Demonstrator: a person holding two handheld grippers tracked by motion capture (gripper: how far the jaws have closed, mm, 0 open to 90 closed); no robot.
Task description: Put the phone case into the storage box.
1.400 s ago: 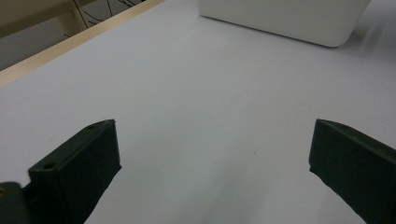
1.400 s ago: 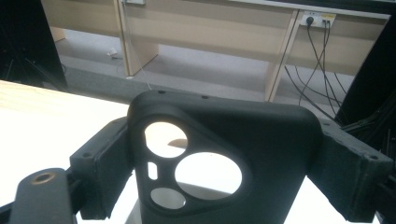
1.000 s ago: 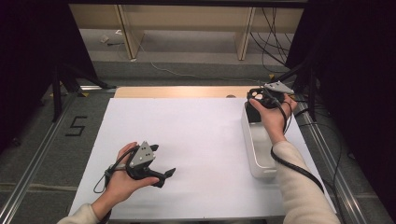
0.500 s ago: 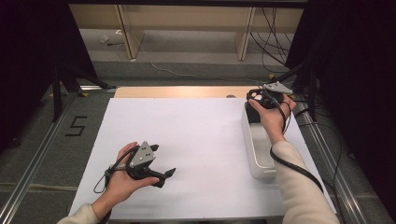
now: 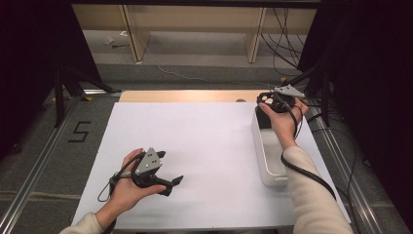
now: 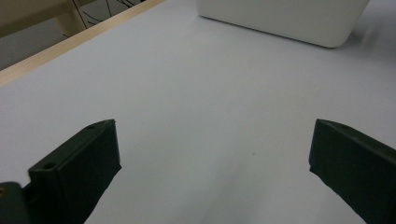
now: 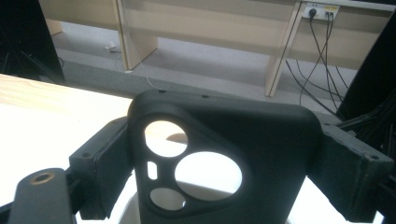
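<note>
Black phone case (image 7: 219, 163) still clamped in right gripper (image 5: 272, 101), left gripper (image 5: 168, 183) fingers apart, unmoved.

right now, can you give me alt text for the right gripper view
The right tongs are clamped on a black phone case with round camera cutouts, held above a white bin. Behind it are the white table, a wooden edge, grey floor and cables.
</note>
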